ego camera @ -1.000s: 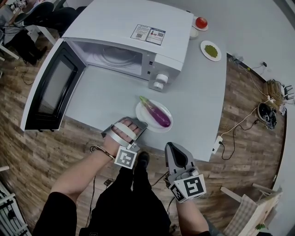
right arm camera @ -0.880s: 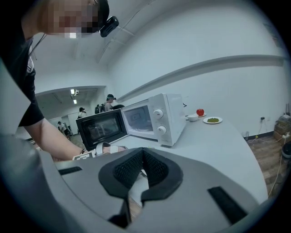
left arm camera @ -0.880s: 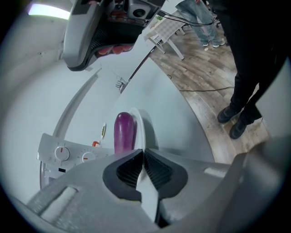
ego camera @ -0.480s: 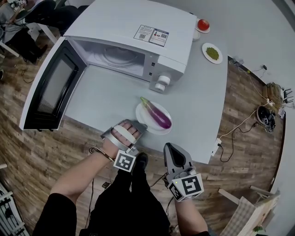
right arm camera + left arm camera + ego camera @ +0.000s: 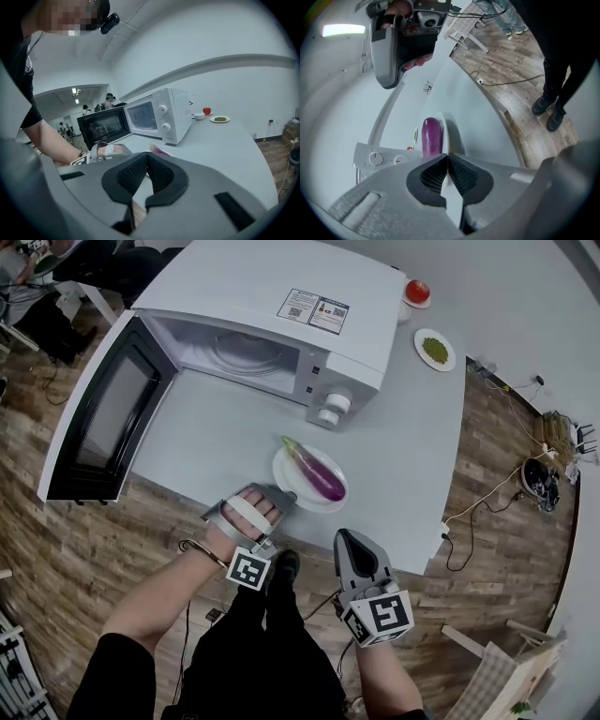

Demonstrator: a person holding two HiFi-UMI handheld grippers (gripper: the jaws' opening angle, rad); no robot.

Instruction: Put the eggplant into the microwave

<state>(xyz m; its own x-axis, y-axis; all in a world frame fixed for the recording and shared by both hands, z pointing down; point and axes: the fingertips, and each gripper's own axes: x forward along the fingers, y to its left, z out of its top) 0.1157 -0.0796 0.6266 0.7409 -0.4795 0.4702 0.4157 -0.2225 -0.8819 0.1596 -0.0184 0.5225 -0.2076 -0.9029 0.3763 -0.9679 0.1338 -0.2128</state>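
A purple eggplant [image 5: 316, 473] lies on a white plate [image 5: 286, 463] on the grey table, just in front of the white microwave [image 5: 272, 287]. The microwave's door [image 5: 103, 413] hangs wide open to the left and its chamber shows a bare glass turntable [image 5: 239, 354]. My left gripper [image 5: 278, 496] is shut and holds nothing, its tip at the plate's near-left edge. In the left gripper view the eggplant [image 5: 431, 136] lies straight beyond the closed jaws. My right gripper [image 5: 346, 538] is shut and empty, off the table's near edge, apart from the plate.
A tomato on a small dish [image 5: 417, 291] and a plate of green food [image 5: 432, 348] sit at the table's far right. A power strip [image 5: 441, 534] with cables lies on the wood floor to the right. A wooden chair [image 5: 511, 662] stands at the lower right.
The left gripper has tilted slightly beside the plate without shifting place. The right gripper, eggplant, plate and microwave door are where they were.
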